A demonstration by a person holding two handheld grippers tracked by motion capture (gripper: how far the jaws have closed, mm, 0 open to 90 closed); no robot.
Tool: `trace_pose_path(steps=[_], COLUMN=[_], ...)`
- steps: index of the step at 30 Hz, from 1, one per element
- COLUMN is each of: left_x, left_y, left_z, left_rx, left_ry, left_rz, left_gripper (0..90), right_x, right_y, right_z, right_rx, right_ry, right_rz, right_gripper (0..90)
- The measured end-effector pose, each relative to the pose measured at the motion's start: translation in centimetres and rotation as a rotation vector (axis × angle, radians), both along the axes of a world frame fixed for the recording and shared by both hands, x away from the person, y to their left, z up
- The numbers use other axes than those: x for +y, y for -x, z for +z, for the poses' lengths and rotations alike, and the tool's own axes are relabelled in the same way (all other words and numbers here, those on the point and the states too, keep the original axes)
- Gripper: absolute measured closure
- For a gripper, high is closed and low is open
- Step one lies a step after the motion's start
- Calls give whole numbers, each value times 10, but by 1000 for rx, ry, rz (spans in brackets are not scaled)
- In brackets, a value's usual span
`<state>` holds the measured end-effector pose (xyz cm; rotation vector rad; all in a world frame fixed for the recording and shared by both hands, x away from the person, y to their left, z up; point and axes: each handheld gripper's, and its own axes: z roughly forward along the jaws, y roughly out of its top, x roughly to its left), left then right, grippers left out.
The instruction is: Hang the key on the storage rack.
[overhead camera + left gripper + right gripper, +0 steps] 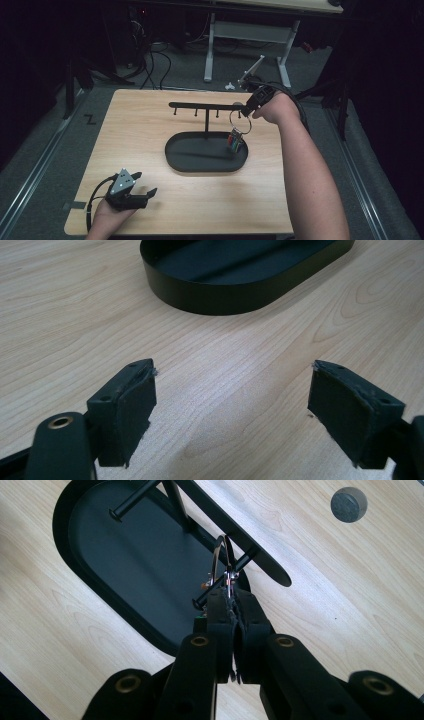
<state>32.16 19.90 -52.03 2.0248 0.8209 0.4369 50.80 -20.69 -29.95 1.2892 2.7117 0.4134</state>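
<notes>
A black key stand with an oval tray (190, 159) and a T-shaped hook bar (205, 106) stands mid-table. My right gripper (246, 111) is shut on a metal key ring (241, 122) at the bar's right end; coloured keys (235, 141) dangle below it over the tray. In the right gripper view the ring (224, 562) sits at a peg under the bar (235, 535), pinched between my jaws (231, 600). My left gripper (145, 195) rests open near the table's front left. Its pads (129, 405) stand wide apart over bare wood, short of the tray wall (220, 295).
The wooden table (145, 130) ends just in front of my left hand. A round dark cap (348, 503) sits in the tabletop beyond the bar. Behind the table are a white desk frame (250, 37) and cables on the floor.
</notes>
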Motion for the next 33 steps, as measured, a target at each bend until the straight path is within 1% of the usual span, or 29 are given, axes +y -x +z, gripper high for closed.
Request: trace_pose_path(steps=[2, 4, 5, 7, 9, 11, 12, 15, 16, 19, 21, 22, 23, 26, 28, 30, 31, 33], left_x=[0, 0, 0, 0, 0, 0, 0, 0, 1, 0, 0, 0, -1, 0, -1, -1, -1, -1], left_y=[0, 0, 0, 0, 0, 0, 0, 0, 0, 0, 0, 0, 0, 0, 0, 0, 0, 1], left_z=[0, 0, 0, 0, 0, 0, 0, 0, 1, 0, 0, 0, 0, 0, 0, 0, 0, 0], left_rx=[0, 0, 0, 0, -1, 0, 0, 0, 1, 0, -2, 0, -2, 1, 2, 3, 4, 5], left_ry=[0, 1, 1, 2, 0, 1, 1, 0, -1, 1, 0, -1, 1, -6, -5, -6, -6, -7], left_rz=[0, 1, 1, 0, -1, -1, 0, 1, 0, 0, 0, -1, 1, -3, -2, -3, -4, -4], left_gripper=[198, 198, 198, 198, 198, 198, 198, 198, 198, 198, 198, 198, 198, 199, 198, 198, 199, 199], right_x=[1, 1, 2, 4, 6, 8, 7, 7, 7, 7, 8, 8, 9, 11, 11, 12, 12, 13], right_y=[0, -1, 0, -1, 0, 0, 0, 3, 4, 6, 9, 9, 10, 12, 13, 14, 15, 16], right_z=[0, -1, -1, -2, -2, -1, 0, 3, 4, 4, 6, 7, 7, 8, 7, 4, 3, -1], right_rx=[3, -3, 2, -4, -4, -19, -34, -53, -50, -62, -65, -72, -79, -113, -118, -126, -128, -131], right_ry=[-3, -2, 0, 2, 4, 5, 4, 6, 7, 11, 12, 14, 14, 14, -3, -11, -3, -7], right_rz=[-7, 5, -2, 4, -3, -5, -3, -11, -21, -10, -22, -18, -27, -29, -50, -52, -50, -66], right_gripper=[875, 874, 874, 870, 867, 864, 860, 852, 848, 835, 814, 797, 770, 692, 653, 599, 562, 480])
